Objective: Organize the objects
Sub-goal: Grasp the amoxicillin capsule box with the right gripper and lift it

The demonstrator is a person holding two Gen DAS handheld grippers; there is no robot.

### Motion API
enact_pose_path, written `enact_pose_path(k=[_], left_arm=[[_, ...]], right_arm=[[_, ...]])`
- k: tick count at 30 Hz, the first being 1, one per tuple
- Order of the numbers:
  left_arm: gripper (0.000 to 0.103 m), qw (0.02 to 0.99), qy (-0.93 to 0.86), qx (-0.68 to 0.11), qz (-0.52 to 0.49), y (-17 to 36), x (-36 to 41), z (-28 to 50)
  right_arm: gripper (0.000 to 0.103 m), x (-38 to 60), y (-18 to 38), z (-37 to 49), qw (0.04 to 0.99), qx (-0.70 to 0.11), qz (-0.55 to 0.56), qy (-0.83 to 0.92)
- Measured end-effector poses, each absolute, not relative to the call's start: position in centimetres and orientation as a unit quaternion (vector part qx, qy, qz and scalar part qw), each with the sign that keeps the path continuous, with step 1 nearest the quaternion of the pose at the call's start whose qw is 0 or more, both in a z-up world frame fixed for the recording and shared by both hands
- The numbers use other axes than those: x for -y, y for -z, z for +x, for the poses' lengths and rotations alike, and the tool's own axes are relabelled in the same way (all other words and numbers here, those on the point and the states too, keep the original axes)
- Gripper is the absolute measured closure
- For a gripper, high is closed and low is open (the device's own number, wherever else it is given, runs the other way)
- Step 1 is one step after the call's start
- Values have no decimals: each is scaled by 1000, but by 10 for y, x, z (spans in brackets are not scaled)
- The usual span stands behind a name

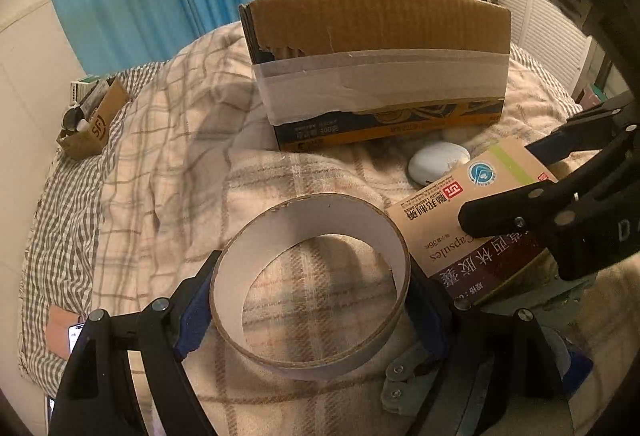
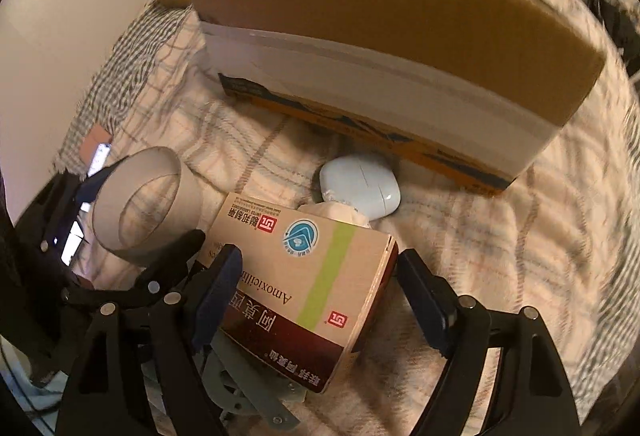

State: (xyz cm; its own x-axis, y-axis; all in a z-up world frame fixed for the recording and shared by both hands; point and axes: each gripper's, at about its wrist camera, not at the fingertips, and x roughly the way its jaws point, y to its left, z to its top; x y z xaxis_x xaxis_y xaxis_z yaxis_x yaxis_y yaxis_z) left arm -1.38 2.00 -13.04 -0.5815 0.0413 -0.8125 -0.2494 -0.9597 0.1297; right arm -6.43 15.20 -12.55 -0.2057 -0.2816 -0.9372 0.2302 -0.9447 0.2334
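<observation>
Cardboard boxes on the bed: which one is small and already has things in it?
The small open box at the bed's far left edge; bottles and packets stick out. The large taped box shows only its side.

The medicine box [image 1: 472,220] partly hides the white case [image 1: 436,162].

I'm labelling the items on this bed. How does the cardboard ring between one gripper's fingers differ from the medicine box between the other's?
The cardboard ring is round, hollow and plain, white inside; the medicine box is a closed, flat-sided rectangular carton printed in beige, maroon and green. The ring sits between the left gripper fingers, the box between the right gripper fingers. Both rest side by side on the plaid blanket.
</observation>
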Motion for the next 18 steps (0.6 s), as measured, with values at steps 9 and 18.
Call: enact_pose_path(k=[9, 18], left_arm=[[18, 80, -889, -116, -435, 120, -18, -14], [18, 82, -887, -119, -439, 122, -20, -17]], right_arm=[[22, -167, 131, -61, 187, 64, 632, 749], [44, -161, 109, -57, 190, 77, 602, 772]])
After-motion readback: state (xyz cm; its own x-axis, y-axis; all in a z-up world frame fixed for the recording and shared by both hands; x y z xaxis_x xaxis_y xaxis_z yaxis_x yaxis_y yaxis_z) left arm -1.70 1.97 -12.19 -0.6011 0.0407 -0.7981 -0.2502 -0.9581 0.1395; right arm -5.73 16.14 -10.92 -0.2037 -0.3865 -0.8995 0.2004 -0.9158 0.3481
